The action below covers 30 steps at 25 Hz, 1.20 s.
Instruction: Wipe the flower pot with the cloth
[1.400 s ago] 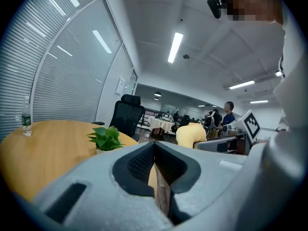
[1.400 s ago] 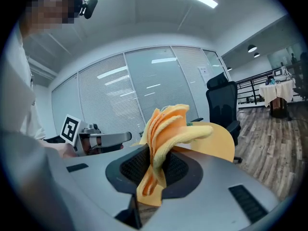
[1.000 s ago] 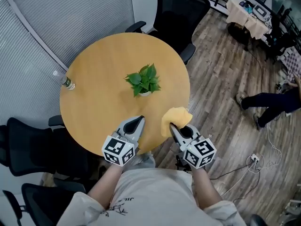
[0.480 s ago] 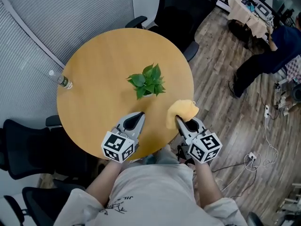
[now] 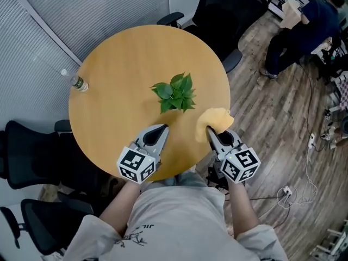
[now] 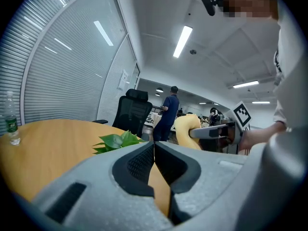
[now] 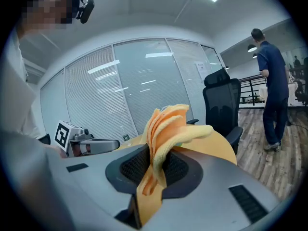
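Observation:
A small green plant (image 5: 175,94) stands near the middle of the round wooden table (image 5: 119,64); its leaves hide most of the pot. My left gripper (image 5: 161,128) hovers over the table's near part, just short of the plant, its jaws shut with nothing between them. In the left gripper view the gripper (image 6: 154,148) points at the plant's leaves (image 6: 118,141). My right gripper (image 5: 209,130) is to the plant's right, shut on a folded yellow cloth (image 5: 215,121). The cloth (image 7: 168,129) stands bunched up out of the right gripper (image 7: 154,165).
A clear plastic bottle (image 5: 78,82) stands at the table's left edge. Black office chairs (image 5: 32,162) ring the table, another chair (image 5: 228,10) at the far side. A person in blue (image 5: 299,26) bends over on the wooden floor at the upper right. Cables (image 5: 310,162) lie on the floor.
Both grippers have moved forward over the table toward the plant, the right one carrying the cloth. The person in the background has walked toward the upper right.

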### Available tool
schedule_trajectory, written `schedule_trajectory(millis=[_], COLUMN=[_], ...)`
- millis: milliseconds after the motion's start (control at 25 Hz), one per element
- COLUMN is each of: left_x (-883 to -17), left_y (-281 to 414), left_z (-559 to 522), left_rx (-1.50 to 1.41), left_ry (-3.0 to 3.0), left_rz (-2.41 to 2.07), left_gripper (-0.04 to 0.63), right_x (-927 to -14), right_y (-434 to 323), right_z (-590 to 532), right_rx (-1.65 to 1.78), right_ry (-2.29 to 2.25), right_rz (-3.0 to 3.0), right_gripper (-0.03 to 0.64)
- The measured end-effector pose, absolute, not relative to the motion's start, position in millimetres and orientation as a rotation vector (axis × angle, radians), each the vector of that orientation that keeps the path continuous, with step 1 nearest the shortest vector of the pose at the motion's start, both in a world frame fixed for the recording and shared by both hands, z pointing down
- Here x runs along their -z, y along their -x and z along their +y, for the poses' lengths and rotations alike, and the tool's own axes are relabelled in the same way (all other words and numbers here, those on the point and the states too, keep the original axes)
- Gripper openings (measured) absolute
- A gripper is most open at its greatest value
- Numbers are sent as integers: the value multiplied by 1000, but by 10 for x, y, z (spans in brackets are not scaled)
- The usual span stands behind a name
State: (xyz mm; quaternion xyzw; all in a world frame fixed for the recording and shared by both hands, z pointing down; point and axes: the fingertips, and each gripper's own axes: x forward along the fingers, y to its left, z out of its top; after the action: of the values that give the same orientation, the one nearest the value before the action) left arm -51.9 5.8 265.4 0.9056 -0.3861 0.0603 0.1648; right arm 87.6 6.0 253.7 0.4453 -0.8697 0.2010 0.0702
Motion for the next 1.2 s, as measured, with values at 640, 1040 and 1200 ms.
schedule_trajectory(millis=[640, 1040, 1200], left_x=[-3183, -3644, -3876], left_y=[631, 735, 725], left_z=[-275, -498, -544], left_rx=[-234, -274, -320], left_ry=[-2505, -2451, -2457], left_rz=[-1188, -1200, -1161], left_gripper=[11, 62, 161], right_x=[-2960, -3433, -3642], right_y=[-1042, -980, -992], right_z=[-359, -679, -776], right_rx=[-634, -646, -657], right_ry=[-1265, -1221, -1222], right_rz=[-2543, -2491, -2450], right_gripper=[63, 63, 63])
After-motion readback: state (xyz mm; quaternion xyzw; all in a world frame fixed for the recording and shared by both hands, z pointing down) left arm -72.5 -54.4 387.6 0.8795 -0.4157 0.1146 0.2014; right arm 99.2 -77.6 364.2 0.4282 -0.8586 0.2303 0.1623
